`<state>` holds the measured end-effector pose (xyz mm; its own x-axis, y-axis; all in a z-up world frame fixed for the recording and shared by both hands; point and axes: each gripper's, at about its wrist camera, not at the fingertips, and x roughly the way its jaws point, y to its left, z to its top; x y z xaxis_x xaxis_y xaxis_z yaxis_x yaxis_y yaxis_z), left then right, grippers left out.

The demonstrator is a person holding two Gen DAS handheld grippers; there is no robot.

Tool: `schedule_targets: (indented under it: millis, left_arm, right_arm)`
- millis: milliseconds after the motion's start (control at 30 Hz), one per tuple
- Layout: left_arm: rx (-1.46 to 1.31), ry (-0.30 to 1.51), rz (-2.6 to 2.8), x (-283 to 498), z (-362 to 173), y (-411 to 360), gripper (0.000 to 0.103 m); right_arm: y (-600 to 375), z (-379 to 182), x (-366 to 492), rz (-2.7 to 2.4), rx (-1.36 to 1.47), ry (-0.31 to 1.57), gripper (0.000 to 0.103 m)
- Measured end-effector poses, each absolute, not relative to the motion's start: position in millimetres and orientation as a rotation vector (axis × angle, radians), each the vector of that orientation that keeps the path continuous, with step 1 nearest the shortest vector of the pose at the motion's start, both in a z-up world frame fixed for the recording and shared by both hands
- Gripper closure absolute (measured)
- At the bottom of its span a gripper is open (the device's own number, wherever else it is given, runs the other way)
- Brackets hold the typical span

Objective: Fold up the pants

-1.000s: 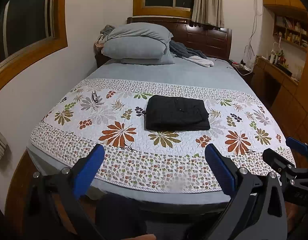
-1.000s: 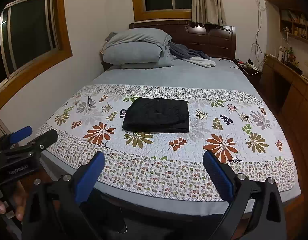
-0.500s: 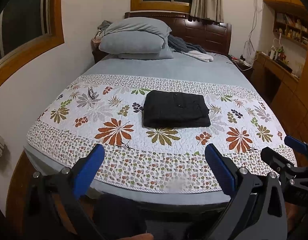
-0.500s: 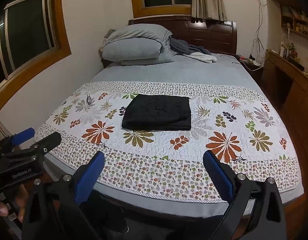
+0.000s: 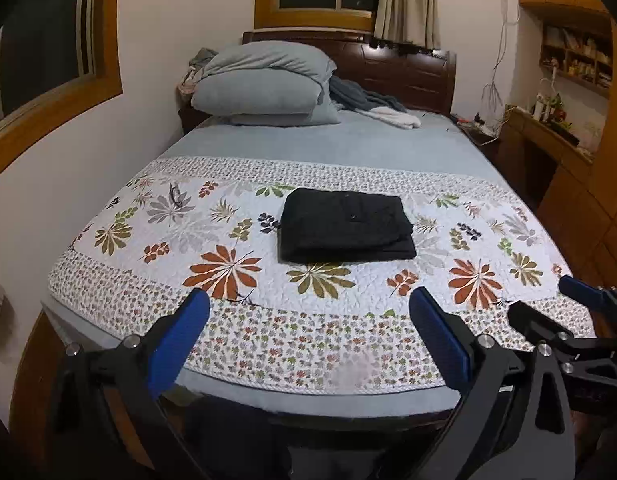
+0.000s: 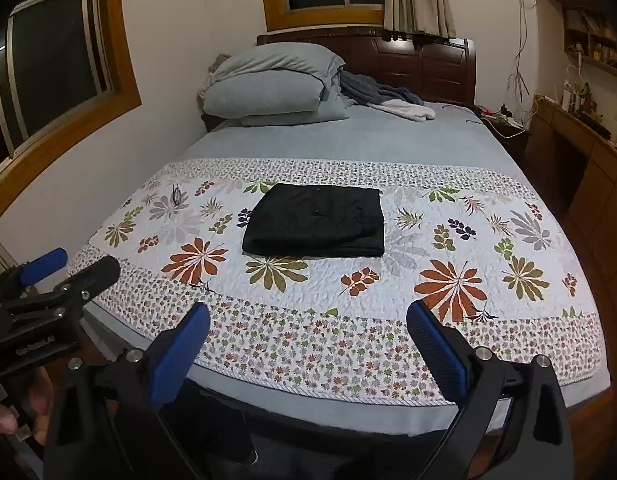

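Left wrist view: my left hand-held gripper (image 5: 308, 332) is spread wide and empty, at the near edge of the bed (image 5: 328, 394). The pants (image 5: 345, 230) lie mid-quilt as a compact rectangle.

Right wrist view: my right hand-held gripper (image 6: 308, 332) is likewise spread, empty, well apart from the pants (image 6: 317, 220). I judge folding complete; nothing appears left.

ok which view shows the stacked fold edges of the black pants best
The left wrist view: the folded black pants show their layered edges along the front and right side. The right wrist view shows the same pants more from above, with the layers visible mainly at the right corner.
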<state>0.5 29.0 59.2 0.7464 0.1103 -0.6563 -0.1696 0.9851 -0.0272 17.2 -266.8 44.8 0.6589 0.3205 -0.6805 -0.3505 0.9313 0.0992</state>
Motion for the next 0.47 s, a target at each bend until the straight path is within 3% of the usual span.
schedule_targets:
  millis: [467]
  left_arm:
    - [-0.087, 0.707, 0.169, -1.1, 67.1, 31.1, 0.005]
  right_arm:
    - [-266.6, 39.9, 16.4, 0.381, -0.033, 0.762, 0.004]
